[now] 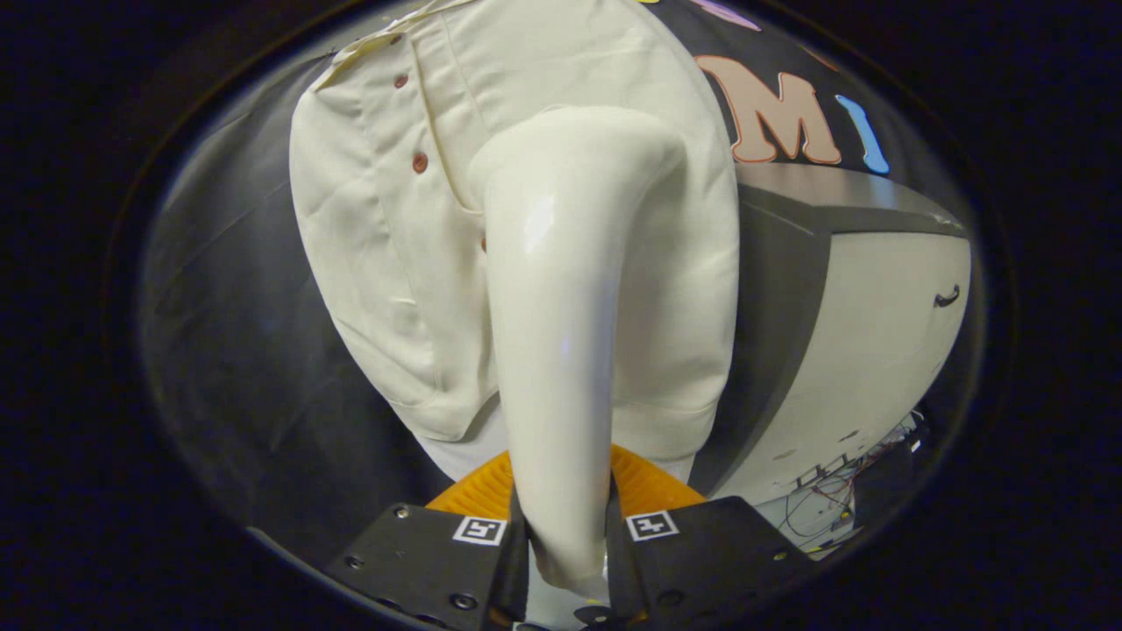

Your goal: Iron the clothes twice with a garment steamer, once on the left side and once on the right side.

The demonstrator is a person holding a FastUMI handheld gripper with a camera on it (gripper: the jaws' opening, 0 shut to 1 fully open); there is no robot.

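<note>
My gripper (565, 548) is shut on the white garment steamer (561, 315), with both fingers (504, 561) pressing on its handle near the bottom. The steamer rises from between the fingers and its rounded head leans against a cream button-up shirt (377, 245) hanging just beyond. The head rests on the shirt's right half, to the right of the placket with its small reddish buttons (420, 162). The shirt's hem hangs a little above my fingers. The steamer's body hides the middle of the shirt.
An orange ribbed object (649, 486) sits just behind the fingers, under the shirt's hem. To the right stands a white table (877, 333) with a grey edge and loose wires (841, 491) near its lower corner. Black cloth hangs behind the shirt on the left.
</note>
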